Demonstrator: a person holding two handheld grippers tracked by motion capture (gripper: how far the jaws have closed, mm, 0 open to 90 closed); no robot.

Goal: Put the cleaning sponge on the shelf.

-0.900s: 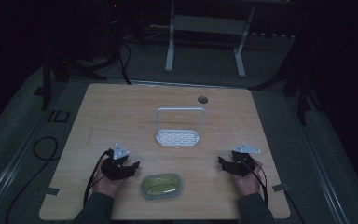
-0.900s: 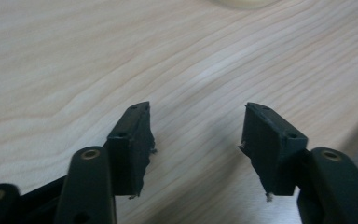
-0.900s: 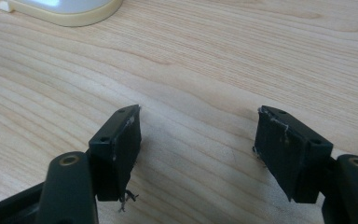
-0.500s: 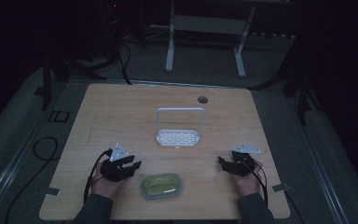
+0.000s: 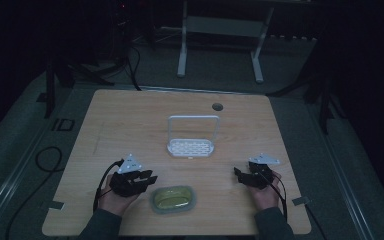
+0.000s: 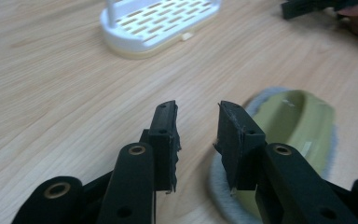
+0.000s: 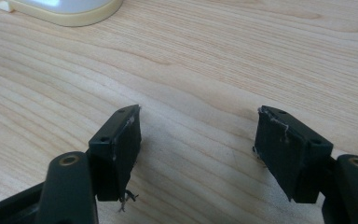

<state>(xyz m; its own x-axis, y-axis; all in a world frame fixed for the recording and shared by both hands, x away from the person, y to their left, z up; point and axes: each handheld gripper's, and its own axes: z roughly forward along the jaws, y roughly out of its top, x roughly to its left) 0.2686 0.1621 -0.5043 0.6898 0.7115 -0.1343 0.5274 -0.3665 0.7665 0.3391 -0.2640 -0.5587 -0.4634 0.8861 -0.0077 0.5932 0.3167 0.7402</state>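
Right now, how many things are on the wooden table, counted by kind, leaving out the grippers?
White slotted plastic rack with a hoop handle: 1
Oval yellow-green dish with a grey rim: 1
Total: 2

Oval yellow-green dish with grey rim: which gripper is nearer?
Left. The left gripper sits just beside the oval yellow-green dish; the right gripper is farther off, across bare table.

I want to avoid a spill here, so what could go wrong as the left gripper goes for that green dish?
1. The left gripper is open with its jaws apart beside the green dish; its right-hand jaw overlaps the rim in its own view, so it might nudge the dish rather than grip it.
2. The dish sits close to the table's near edge, so a push toward the person could slide it off.
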